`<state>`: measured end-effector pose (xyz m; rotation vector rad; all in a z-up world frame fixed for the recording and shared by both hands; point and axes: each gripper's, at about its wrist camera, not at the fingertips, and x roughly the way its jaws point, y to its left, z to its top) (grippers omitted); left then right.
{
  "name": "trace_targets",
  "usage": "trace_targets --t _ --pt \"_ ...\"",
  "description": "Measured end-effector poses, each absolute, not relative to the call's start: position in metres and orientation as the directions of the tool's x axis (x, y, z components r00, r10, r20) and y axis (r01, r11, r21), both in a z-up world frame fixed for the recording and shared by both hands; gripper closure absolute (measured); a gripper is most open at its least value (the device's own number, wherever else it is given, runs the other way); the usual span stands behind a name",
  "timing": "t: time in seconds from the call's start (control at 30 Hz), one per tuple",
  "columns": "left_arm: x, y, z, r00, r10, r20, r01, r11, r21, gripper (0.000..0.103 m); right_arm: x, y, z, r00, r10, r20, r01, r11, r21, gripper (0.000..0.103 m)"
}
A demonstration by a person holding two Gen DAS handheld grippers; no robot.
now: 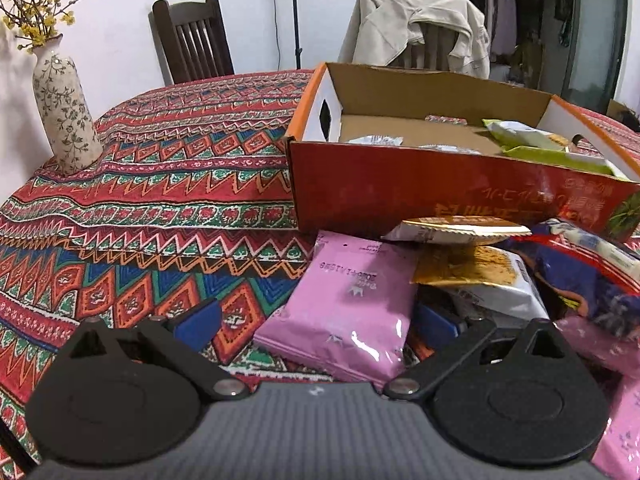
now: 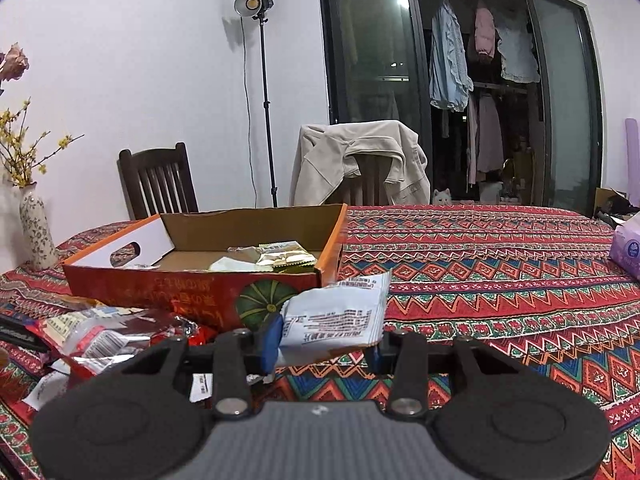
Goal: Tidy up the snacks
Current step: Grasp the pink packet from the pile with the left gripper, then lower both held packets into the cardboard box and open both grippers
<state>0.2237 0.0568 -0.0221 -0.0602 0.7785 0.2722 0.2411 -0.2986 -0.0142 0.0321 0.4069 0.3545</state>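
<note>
An open orange cardboard box stands on the table with several snack packets inside; it also shows in the right wrist view. My left gripper is open, its blue pads on either side of a pink snack packet that lies on the cloth. Gold, white and dark blue packets are piled beside it, in front of the box. My right gripper is shut on a white and light blue snack packet and holds it above the table, near the box's front right corner.
A patterned red tablecloth covers the table. A flowered vase stands at the far left. Red and silver packets lie left of the right gripper. A purple tissue pack sits at the right edge. Two chairs stand behind the table.
</note>
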Motion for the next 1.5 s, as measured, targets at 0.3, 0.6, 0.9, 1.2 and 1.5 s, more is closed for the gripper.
trace_targets --t 0.3,0.6,0.9,1.2,1.5 --pt "0.225 0.052 -0.024 0.714 0.188 -0.674 -0.239 0.971 0.017 0.017 0.242 -0.295 -0.016 0.852 0.346 -0.392 -0.338 0.937 0.092 0.062" --pt "0.214 0.056 -0.019 0.740 0.179 -0.648 -0.246 0.969 -0.013 0.040 0.246 -0.295 -0.017 0.849 0.346 -0.400 -0.334 0.937 0.101 0.062" --pt "0.192 0.063 -0.009 0.772 0.169 -0.612 -0.256 0.965 -0.056 0.040 0.246 -0.295 -0.017 0.850 0.345 -0.397 -0.332 0.937 0.104 0.062" --pt "0.167 0.070 0.017 0.821 0.165 -0.546 -0.253 0.964 -0.088 0.040 0.236 -0.292 -0.009 0.867 0.342 -0.363 -0.336 0.938 0.083 0.062" --pt "0.173 0.062 0.048 0.867 0.119 -0.484 -0.200 0.973 -0.118 0.040 0.230 -0.279 0.021 0.875 0.367 -0.316 -0.361 0.929 0.079 0.062"
